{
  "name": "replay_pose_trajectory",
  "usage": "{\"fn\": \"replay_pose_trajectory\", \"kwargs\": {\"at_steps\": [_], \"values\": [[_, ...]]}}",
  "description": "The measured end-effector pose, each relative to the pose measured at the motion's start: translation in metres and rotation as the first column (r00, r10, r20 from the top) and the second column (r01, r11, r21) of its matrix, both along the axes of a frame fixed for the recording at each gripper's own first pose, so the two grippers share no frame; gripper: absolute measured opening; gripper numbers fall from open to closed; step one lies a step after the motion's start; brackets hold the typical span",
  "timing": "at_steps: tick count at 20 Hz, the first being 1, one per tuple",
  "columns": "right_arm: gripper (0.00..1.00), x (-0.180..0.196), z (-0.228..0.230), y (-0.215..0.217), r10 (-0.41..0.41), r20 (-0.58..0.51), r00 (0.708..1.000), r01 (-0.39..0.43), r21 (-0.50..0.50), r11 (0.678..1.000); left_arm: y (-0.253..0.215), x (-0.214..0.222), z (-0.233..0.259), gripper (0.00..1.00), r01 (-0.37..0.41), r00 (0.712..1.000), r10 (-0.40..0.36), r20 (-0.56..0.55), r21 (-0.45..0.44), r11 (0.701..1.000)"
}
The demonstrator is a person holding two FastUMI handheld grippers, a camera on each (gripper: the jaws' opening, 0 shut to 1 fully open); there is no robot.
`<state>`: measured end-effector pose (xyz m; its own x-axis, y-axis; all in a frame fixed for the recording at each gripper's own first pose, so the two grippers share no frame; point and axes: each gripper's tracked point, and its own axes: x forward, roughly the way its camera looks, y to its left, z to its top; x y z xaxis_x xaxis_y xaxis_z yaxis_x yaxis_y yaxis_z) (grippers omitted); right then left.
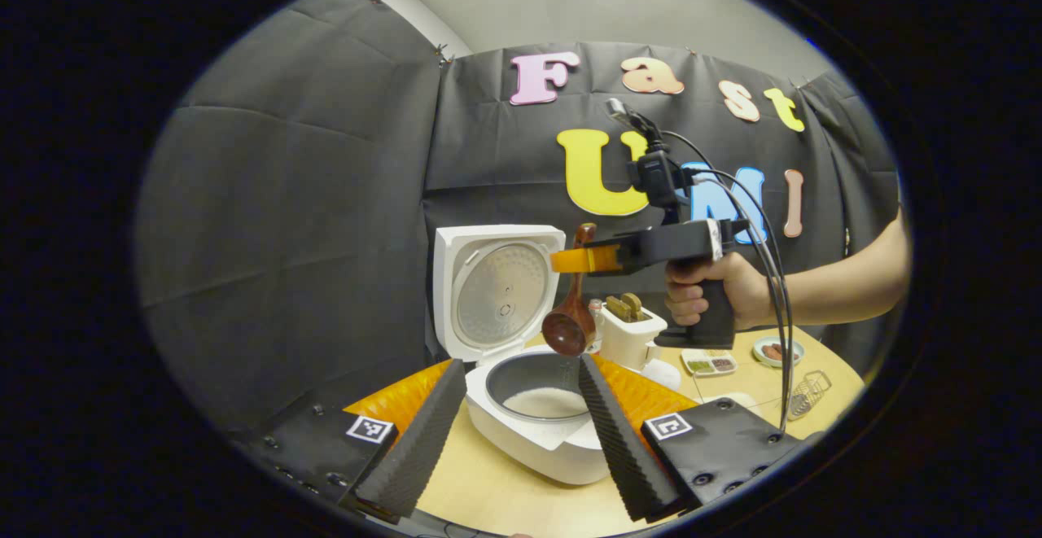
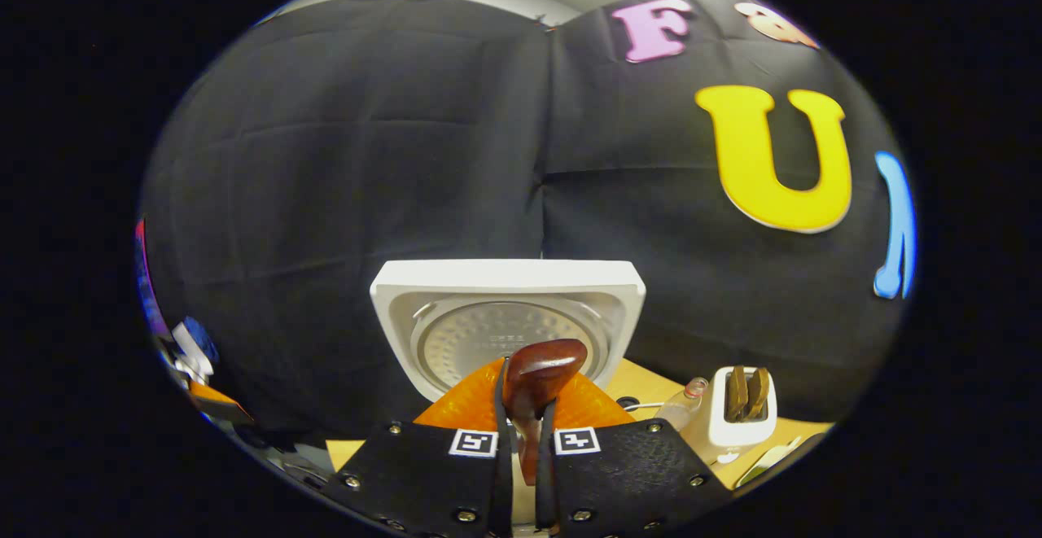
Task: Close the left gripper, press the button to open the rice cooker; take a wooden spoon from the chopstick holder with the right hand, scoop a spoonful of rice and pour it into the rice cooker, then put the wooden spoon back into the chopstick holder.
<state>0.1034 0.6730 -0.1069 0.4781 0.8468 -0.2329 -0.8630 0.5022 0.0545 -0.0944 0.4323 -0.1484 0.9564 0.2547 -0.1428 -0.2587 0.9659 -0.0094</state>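
Across the lower middle of the left gripper view, your pale wood counter (image 1: 505,481) carries the open rice cooker (image 1: 533,420). Your right hand-held gripper (image 2: 521,440) clamps the wooden spoon (image 1: 570,322) above it; the left hand-held gripper (image 1: 513,432) stands apart. Black cloth walls the booth.

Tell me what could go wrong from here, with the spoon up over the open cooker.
1. The wooden spoon hangs bowl-down from the right gripper, clamped near its handle end, so it could swing or slip.
2. Its bowl sits just over the rice cooker rim; lowering might knock it.
3. The chopstick holder already holds utensils, so reinserting could jam.
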Motion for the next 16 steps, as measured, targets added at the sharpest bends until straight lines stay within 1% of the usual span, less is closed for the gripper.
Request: {"fn": "replay_pose_trajectory", "kwargs": {"at_steps": [1, 2, 3, 5, 6, 7, 8, 9, 11, 13, 14, 15, 16], "values": [[0.11, 0.008, 0.0, -0.009, -0.037, -0.08, 0.996, 0.041, 0.048, 0.998, -0.001, -0.001, 0.002, 0.96, 0.004, 1.0, -0.004, 0.004, -0.003, 1.0], [0.11, 0.016, 0.002, -0.02, -0.067, -0.168, 0.984, 0.084, 0.099, 0.992, -0.002, -0.002, 0.004, 0.96, 0.009, 1.0, -0.009, 0.008, -0.005, 1.0], [0.11, 0.021, 0.002, -0.035, -0.088, -0.252, 0.964, 0.128, 0.146, 0.981, -0.003, -0.001, 0.005, 0.99, 0.014, 1.0, -0.014, 0.01, -0.005, 1.0], [0.11, 0.029, 0.003, -0.064, -0.115, -0.384, 0.916, 0.209, 0.214, 0.954, -0.006, 0.001, 0.008, 0.99, 0.021, 1.0, -0.021, 0.016, -0.007, 1.0], [0.11, 0.026, 0.001, -0.085, -0.13, -0.416, 0.9, 0.242, 0.229, 0.943, -0.009, 0.002, 0.009, 0.99, 0.026, 0.999, -0.026, 0.022, -0.013, 1.0], [0.11, 0.029, -0.002, -0.101, -0.148, -0.447, 0.882, 0.277, 0.237, 0.931, -0.013, 0.004, 0.009, 0.96, 0.035, 0.999, -0.035, 0.025, -0.021, 0.999], [0.11, 0.031, -0.008, -0.119, -0.16, -0.483, 0.861, 0.309, 0.247, 0.918, -0.016, 0.006, 0.009, 0.99, 0.043, 0.999, -0.042, 0.024, -0.027, 0.999], [0.11, 0.032, -0.008, -0.138, -0.166, -0.524, 0.835, 0.346, 0.266, 0.9, -0.021, 0.009, 0.007, 0.99, 0.052, 0.998, -0.051, 0.022, -0.031, 0.998], [0.11, 0.028, -0.011, -0.175, -0.186, -0.577, 0.796, 0.414, 0.294, 0.862, -0.033, 0.016, 0.004, 0.99, 0.076, 0.997, -0.075, 0.019, -0.039, 0.996], [0.11, 0.028, -0.008, -0.213, -0.197, -0.608, 0.769, 0.464, 0.318, 0.827, -0.046, 0.024, 0.003, 0.99, 0.093, 0.996, -0.092, 0.016, -0.052, 0.994], [0.11, 0.028, -0.007, -0.234, -0.205, -0.625, 0.753, 0.49, 0.325, 0.809, -0.054, 0.026, 0.005, 0.96, 0.102, 0.995, -0.101, 0.021, -0.055, 0.993], [0.11, 0.028, -0.007, -0.255, -0.215, -0.637, 0.74, 0.513, 0.327, 0.794, -0.061, 0.028, 0.006, 0.96, 0.106, 0.994, -0.105, 0.022, -0.054, 0.993], [0.11, 0.028, -0.006, -0.278, -0.232, -0.643, 0.73, 0.537, 0.33, 0.777, -0.068, 0.031, 0.007, 0.96, 0.114, 0.993, -0.112, 0.022, -0.054, 0.992]]}}
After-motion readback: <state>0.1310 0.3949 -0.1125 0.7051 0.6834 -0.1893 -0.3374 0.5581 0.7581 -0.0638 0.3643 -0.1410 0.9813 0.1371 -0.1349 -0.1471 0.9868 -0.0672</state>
